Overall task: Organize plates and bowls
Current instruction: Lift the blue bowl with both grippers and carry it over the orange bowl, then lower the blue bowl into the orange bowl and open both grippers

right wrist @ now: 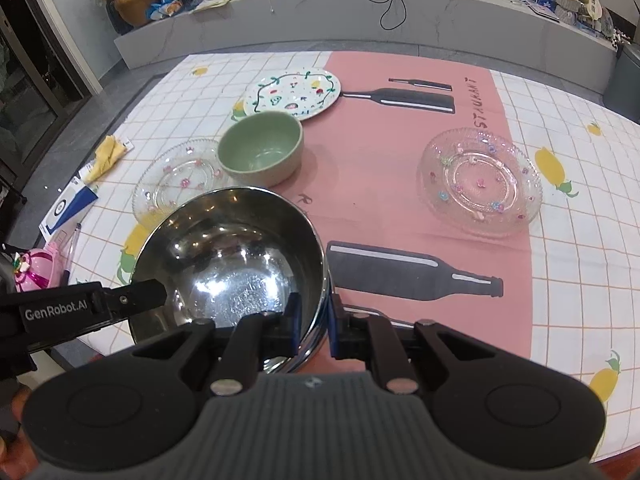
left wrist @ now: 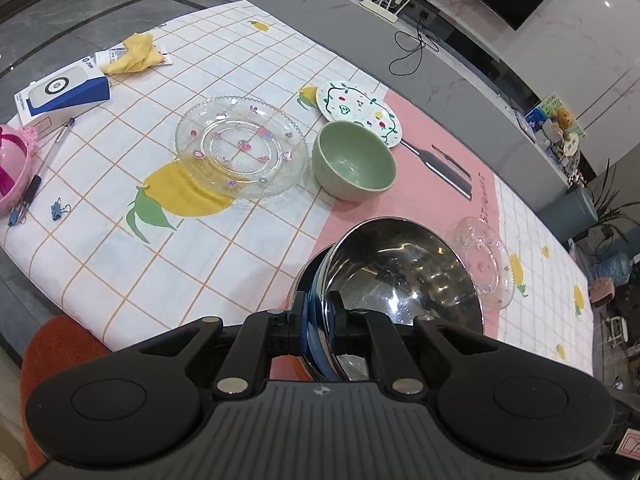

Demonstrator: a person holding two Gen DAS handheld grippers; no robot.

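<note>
Checked tablecloth (right wrist: 560,280) with a pink mat (right wrist: 400,184) across the middle of both views. Steel bowl (right wrist: 232,256) at lower centre-left of the right view, lower centre-right of the left view, pinched at two spots on its rim. Right gripper (right wrist: 314,320) clamped on the near rim, one finger inside, one outside. Left gripper (left wrist: 316,316) likewise clamped on the rim, jaws nearly together. Left glass plate (left wrist: 240,148) just beside the green bowl (left wrist: 354,160) at centre; painted plate (left wrist: 358,112) right behind the bowl. Second glass plate (right wrist: 480,182) well apart at right. Blue box (left wrist: 64,94), yellow cloth (left wrist: 136,54), pen (left wrist: 40,172) at upper left.
</note>
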